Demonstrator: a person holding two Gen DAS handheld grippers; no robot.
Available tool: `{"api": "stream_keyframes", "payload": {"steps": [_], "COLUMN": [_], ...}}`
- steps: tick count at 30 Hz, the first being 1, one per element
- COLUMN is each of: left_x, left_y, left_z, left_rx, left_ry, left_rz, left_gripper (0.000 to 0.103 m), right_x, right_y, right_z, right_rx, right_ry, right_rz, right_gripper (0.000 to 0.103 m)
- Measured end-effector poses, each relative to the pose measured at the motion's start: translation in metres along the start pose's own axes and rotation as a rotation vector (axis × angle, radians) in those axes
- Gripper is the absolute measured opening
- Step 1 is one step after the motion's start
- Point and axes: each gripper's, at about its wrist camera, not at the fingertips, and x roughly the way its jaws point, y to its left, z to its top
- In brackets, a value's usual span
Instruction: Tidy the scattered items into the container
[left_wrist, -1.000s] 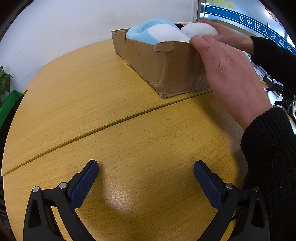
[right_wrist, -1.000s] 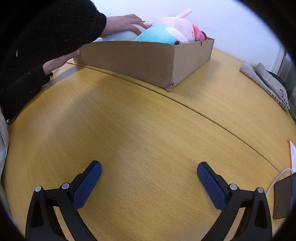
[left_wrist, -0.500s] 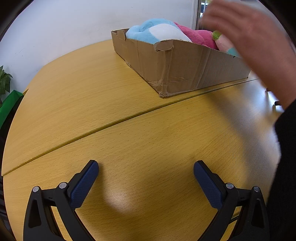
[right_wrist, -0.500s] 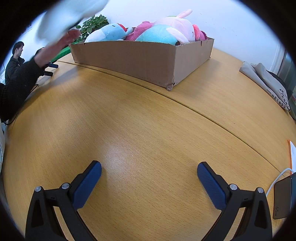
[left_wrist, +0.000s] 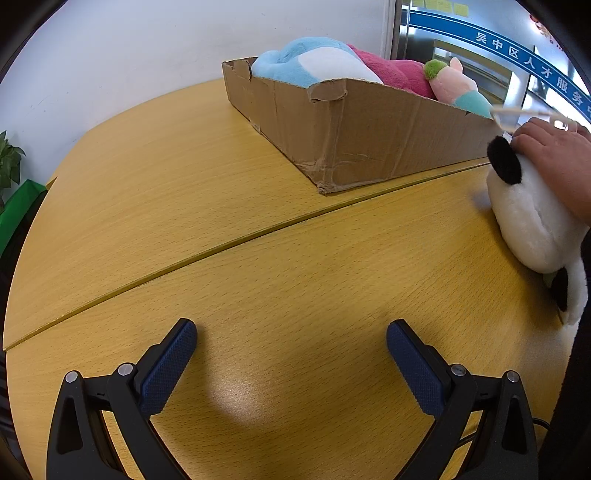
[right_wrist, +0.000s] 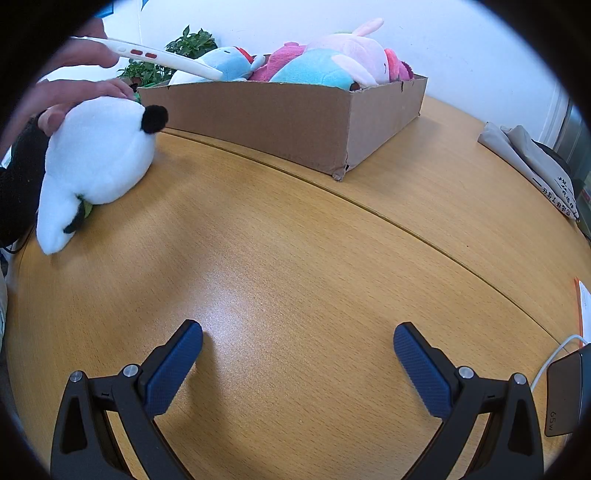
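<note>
both the left gripper (left_wrist: 291, 350) and right gripper (right_wrist: 297, 354) sit wide open and empty over the bare wooden table (right_wrist: 295, 240). the panda plush (right_wrist: 96, 162) lies near the cardboard box (right_wrist: 295, 118), under a bare hand (right_wrist: 70, 96); best wait until it lets go, then pinch the soft body mid-way.

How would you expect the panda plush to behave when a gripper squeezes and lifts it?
The panda looks plush and rounded, so it probably compresses and feels light. Its fuzzy surface should grip the pads well. Its limbs may flop.
</note>
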Motion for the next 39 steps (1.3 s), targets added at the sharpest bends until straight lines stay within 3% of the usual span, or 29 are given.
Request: {"api": "stream_keyframes", "payload": {"steps": [39], "left_x": [0.0029], "left_y": [-0.0003], "left_z": [0.0024], "left_rx": [0.001], "left_ry": [0.003], "left_rz": [-0.003], "left_gripper": [0.103], "right_x": [-0.0025], "right_y": [0.001], "right_z": [-0.004], "right_rx": [-0.004], "right_ry": [0.0], "right_rz": [-0.001], "right_gripper": [0.103]}}
